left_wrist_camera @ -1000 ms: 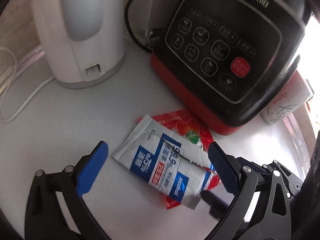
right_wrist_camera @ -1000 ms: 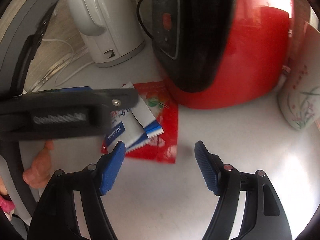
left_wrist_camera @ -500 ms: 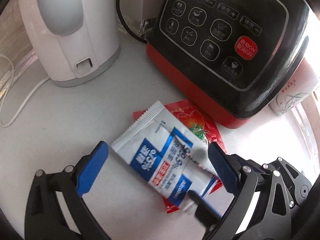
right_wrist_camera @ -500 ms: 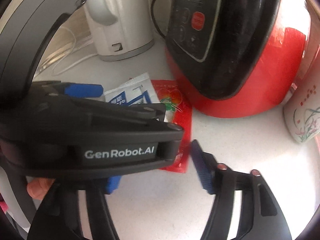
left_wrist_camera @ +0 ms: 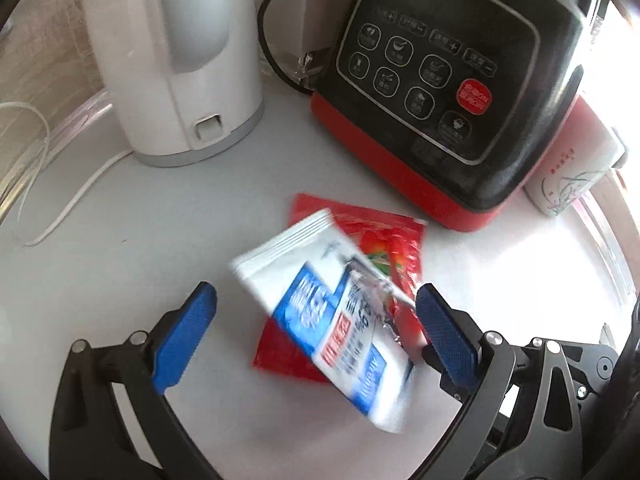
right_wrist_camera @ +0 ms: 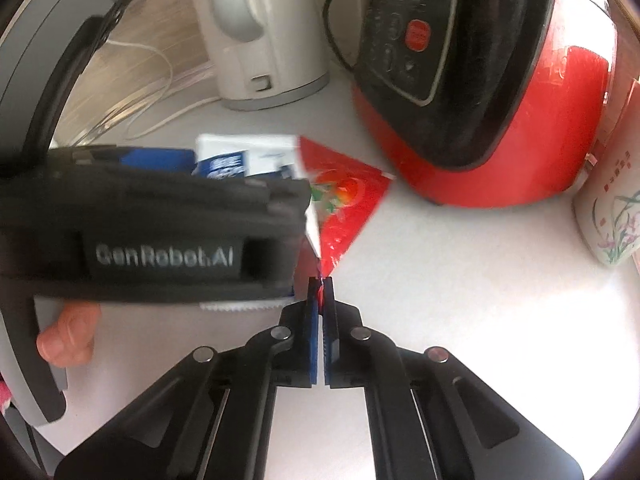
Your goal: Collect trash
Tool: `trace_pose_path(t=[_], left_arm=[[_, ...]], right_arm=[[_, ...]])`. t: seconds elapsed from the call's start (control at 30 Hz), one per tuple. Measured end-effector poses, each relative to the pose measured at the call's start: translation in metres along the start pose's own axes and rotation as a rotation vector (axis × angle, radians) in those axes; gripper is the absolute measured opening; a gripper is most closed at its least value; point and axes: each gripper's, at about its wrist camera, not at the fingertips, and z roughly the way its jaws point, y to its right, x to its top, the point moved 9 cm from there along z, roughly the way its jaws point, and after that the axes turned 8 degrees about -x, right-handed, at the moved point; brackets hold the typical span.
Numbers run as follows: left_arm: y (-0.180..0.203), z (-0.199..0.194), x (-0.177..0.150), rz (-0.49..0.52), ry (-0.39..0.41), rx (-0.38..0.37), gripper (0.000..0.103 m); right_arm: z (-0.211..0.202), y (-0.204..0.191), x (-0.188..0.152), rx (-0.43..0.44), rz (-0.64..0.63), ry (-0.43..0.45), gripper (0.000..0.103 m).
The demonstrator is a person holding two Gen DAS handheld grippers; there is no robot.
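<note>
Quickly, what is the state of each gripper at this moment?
Left gripper: open, the white-and-blue plastic sachet between its fingers, not pinched.
Right gripper: shut on a corner of the red plastic packet.

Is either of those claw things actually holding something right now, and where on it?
The right gripper pinches the red wrapper by its near corner. The left gripper is open, holding nothing.

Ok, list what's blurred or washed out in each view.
Left wrist view: the blue and white sachet is smeared by motion, and glare bleaches the counter on the right. Right wrist view: the left gripper's body with its white lettering is blurred, and the counter's lower right is overexposed.
</note>
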Motion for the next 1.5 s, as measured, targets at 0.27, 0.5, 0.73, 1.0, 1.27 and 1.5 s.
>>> trace_pose_path(t=[0.27,0.5,0.73,1.0,1.27,1.5], left_arm=[[-0.016,-0.041,-0.047,0.021,0.025,0.025,0.095],[-0.026,-0.073,-0.089,0.043,0.018,0.026,0.095],[-0.034,-0.116,-0.143,0.043,0.021,0.022,0.095],[-0.051,-0.149,-0.191,0.037,0.014,0.012,0.095],[-0.057,-0.170,-0.204,0.009,0.033,0.003,0.095],[-0.065,-0.182,-0.206,-0.003,0.036,0.010,0.095]], right_arm=[[-0.027,-0.035,-0.035,0.044,-0.016,-0.010,0.002],[-0.057,-0.080,-0.072,0.071,-0.017,-0.011,0.002],[-0.090,-0.129,-0.121,0.085,0.009,-0.024,0.002],[-0.113,-0.158,-0.157,0.073,0.065,-0.023,0.002],[-0.123,-0.160,-0.156,0.039,0.079,0.003,0.008],[-0.139,-0.156,-0.158,0.044,0.084,0.016,0.041]])
